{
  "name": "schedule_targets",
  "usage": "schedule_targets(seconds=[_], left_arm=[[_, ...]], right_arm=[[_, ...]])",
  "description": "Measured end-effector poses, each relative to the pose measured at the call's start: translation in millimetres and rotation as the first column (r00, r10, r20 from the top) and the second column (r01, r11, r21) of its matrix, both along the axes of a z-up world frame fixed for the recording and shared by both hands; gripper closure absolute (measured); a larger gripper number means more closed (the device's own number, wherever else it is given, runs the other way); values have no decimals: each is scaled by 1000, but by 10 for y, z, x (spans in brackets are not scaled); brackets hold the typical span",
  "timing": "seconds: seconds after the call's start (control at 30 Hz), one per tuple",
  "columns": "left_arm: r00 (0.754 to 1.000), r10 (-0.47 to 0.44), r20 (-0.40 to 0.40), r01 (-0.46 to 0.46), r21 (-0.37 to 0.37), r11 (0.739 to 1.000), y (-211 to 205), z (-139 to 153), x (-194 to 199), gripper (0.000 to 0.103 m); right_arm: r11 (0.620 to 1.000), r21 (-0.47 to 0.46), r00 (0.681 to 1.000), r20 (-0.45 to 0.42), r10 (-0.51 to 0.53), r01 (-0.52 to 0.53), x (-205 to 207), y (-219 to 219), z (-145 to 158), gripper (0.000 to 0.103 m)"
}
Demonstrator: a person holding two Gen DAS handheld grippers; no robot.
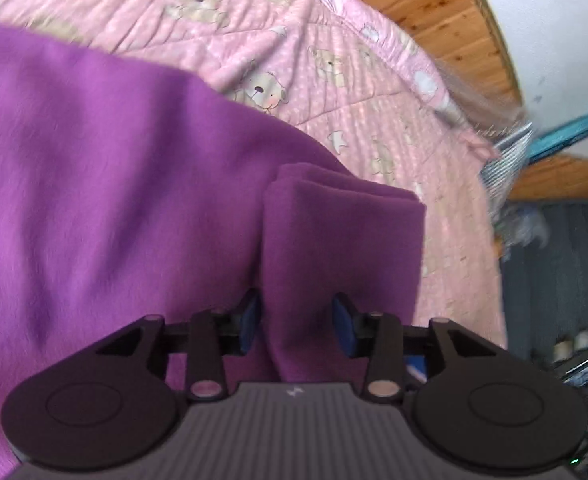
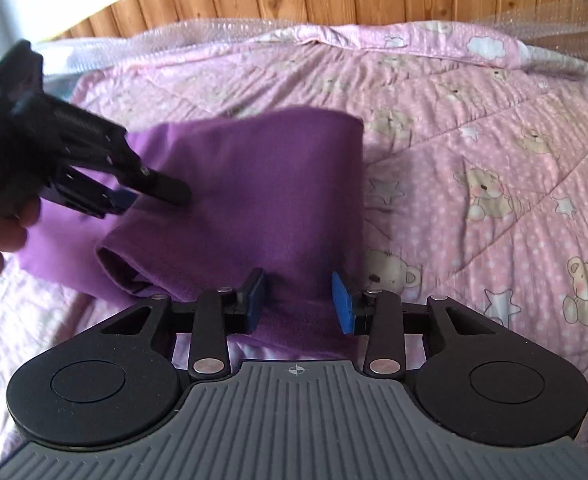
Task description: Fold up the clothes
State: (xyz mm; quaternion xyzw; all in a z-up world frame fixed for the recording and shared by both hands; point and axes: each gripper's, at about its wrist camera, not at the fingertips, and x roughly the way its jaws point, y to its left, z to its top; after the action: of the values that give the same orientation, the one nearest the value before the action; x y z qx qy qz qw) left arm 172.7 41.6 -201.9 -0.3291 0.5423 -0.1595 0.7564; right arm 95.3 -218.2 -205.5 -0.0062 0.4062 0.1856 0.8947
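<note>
Purple garment (image 2: pixel 254 184) between both grippers' parted fingers

A: The left gripper (image 1: pixel 295 324) has its blue pads (image 1: pixel 342 326) spread apart; a folded strip of the purple garment (image 1: pixel 94 200) runs between them.

B: Are the pads touching it?

A: That cannot be told; the garment lies on a pink bear-print quilt (image 1: pixel 353 92); wooden paneling (image 1: pixel 425 4) stands beyond.

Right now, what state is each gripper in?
Left gripper: open, purple garment between its fingers.
Right gripper: open, same garment between its fingers.
</note>
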Motion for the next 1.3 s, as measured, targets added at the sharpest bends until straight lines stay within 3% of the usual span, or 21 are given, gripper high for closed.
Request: schedule_targets(seconds=[0.1, 0.13, 0.17, 0.23, 0.37, 0.47, 0.57, 0.6, 0.7, 0.73, 0.8, 0.83, 0.87, 0.93, 1.07, 1.13, 1.27, 1.3], left_arm=[[999, 34, 25, -32, -69, 997, 35, -19, -52, 64], [998, 41, 55, -37, -71, 997, 34, 16, -42, 71], [995, 48, 85, -42, -73, 996, 33, 53, -30, 94], [989, 60, 138, -51, -73, 996, 22, 177, 15, 93], [996, 32, 86, -41, 108, 993, -2, 107, 67, 93], [994, 66, 93, -72, 69, 995, 29, 53, 28, 88], [991, 93, 95, -96, 29, 995, 53, 108, -49, 72], [991, 91, 100, -93, 17, 996, 60, 146, -90, 63], [993, 79, 87, -80, 17, 997, 50, 211, -282, 54], [996, 65, 68, -66, 25, 997, 8, 177, -336, 54], [999, 37, 31, -38, 42, 998, -77, 108, -441, 57], [999, 20, 29, -22, 88, 996, -131, 72, -459, 59], [1000, 5, 26, -9, 131, 991, -181, 39, -476, 70], [999, 32, 29, -36, 142, 989, -154, 30, -459, 75], [997, 70, 11, -71, 132, 989, -95, 6, -473, 78], [997, 75, 7, -76, 134, 988, -92, 5, -482, 78], [996, 93, -1, -92, 134, 987, -117, 1, -473, 78], [995, 98, -2, -96, 136, 986, -121, 1, -467, 79]], right_arm=[[1000, -8, 1000, 25, -9, 9, -27, 26, 113, 71], [1000, -2, 999, 30, -14, 14, -13, 33, 155, 72], [1000, -11, 1000, 28, -9, 9, 11, 70, 136, 74], [1000, -31, 1000, 22, 2, -2, 58, 148, 92, 74], [996, -80, 998, 40, 48, -45, 139, 327, 11, 68], [995, -74, 998, 27, 63, -60, 170, 317, 99, 66], [1000, -20, 998, 61, 22, -21, 132, 195, 286, 68], [1000, -23, 997, 77, 4, -3, 112, 158, 324, 71], [999, -53, 1000, 29, 8, -7, 104, 105, 193, 80], [997, -67, 1000, -5, 26, -26, 105, 118, 93, 80], [994, -93, 997, 29, 67, -64, 45, 167, 1, 79], [991, -110, 996, 39, 82, -78, 42, 189, 2, 79], [990, -117, 996, 39, 86, -81, 54, 196, 41, 79], [994, -86, 993, 87, 82, -75, -1, 169, 210, 79], [975, -120, 982, -47, 183, -187, -29, 280, 22, 78], [965, -124, 973, -37, 226, -229, -7, 287, 83, 77], [982, -65, 978, 93, 185, -179, 385, 195, 484, 79], [982, -75, 979, 91, 182, -175, 572, 241, 433, 78]])
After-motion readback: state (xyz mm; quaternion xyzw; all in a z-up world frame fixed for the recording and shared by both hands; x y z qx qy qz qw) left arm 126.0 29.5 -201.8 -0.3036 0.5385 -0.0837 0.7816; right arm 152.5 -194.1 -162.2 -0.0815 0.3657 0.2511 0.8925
